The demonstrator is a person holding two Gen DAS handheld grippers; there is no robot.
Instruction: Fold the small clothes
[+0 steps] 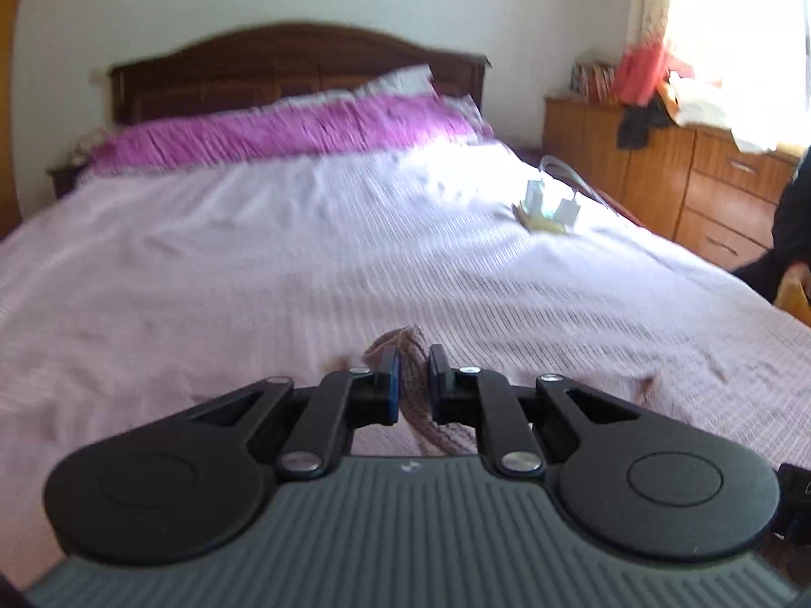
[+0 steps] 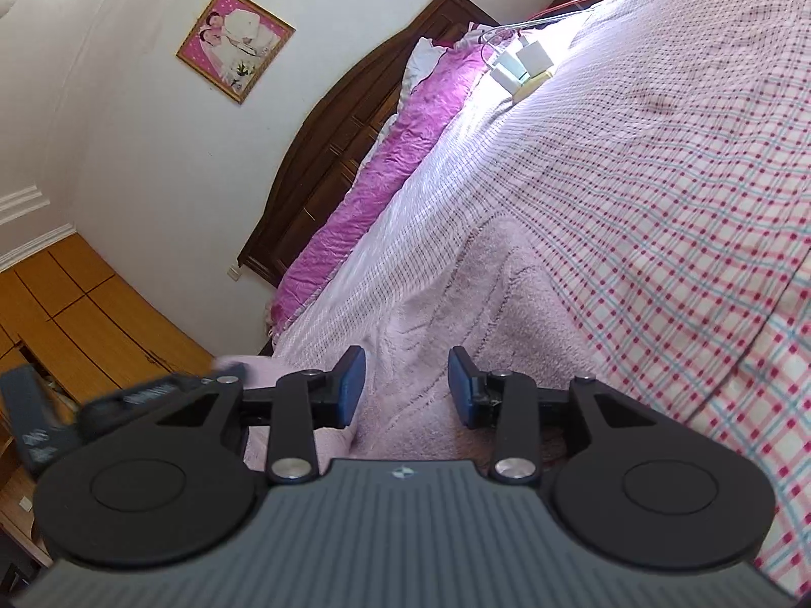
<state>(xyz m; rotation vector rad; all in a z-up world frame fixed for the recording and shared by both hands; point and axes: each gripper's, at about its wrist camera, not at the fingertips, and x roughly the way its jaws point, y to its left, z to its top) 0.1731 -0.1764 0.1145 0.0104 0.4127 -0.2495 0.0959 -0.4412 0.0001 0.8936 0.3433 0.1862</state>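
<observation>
In the left wrist view my left gripper (image 1: 413,380) is shut on a strip of brown ribbed cloth (image 1: 423,423), which hangs between its blue pads just above the pale pink bedcover (image 1: 253,253). In the tilted right wrist view my right gripper (image 2: 408,385) is open. It hovers over a fuzzy pink garment (image 2: 486,294) that lies rumpled on the checked bedcover (image 2: 659,177). Nothing is held between its fingers. Whether the brown cloth belongs to the pink garment I cannot tell.
White chargers with cables (image 1: 552,205) lie on the bed's far right side. A magenta pillow (image 1: 284,126) rests against the dark wooden headboard (image 1: 284,61). A wooden dresser (image 1: 659,177) stands to the right, and a person's dark sleeve (image 1: 790,233) shows at the right edge.
</observation>
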